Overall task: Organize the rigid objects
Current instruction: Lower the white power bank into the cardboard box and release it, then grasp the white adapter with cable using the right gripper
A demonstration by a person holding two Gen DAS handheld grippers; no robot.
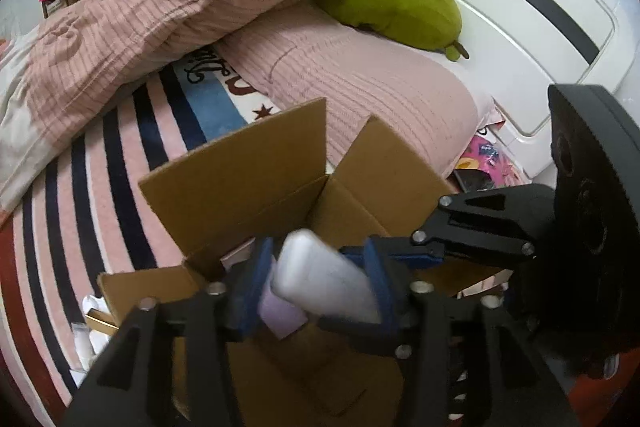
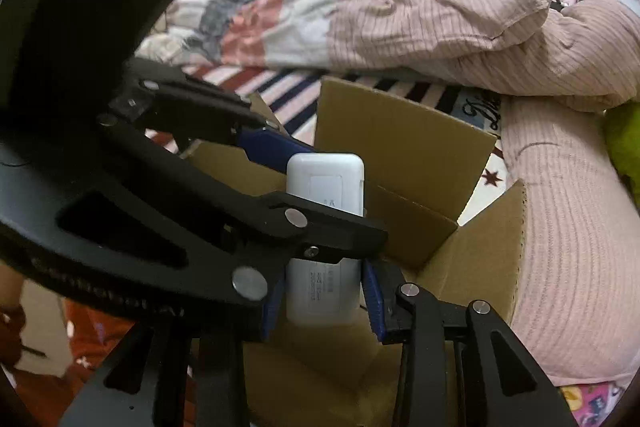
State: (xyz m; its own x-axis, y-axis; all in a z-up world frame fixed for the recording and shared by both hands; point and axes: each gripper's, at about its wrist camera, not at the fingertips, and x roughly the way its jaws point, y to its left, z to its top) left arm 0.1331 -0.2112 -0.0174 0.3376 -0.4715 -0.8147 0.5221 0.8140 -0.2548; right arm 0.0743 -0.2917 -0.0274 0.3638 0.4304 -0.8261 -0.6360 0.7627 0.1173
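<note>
A white rounded plastic case (image 1: 324, 275) is held above an open cardboard box (image 1: 248, 163) on the bed. In the left wrist view my left gripper (image 1: 320, 279) has its blue pads on either side of the case. My right gripper (image 1: 400, 251) reaches in from the right and touches the same case. In the right wrist view the case (image 2: 326, 187) stands upright between the blue pads of my right gripper (image 2: 326, 301), with the left gripper (image 2: 280, 151) crossing in front of it. A lilac item (image 1: 280, 315) lies in the box (image 2: 400, 147) below.
The box stands on a striped blanket (image 1: 80, 187). Pink ribbed bedding (image 1: 160, 7) and a pink pillow (image 2: 568, 227) lie close behind and beside it. A green plush (image 1: 392, 3) rests against the white headboard (image 1: 520, 7). Small items (image 1: 88, 323) lie left of the box.
</note>
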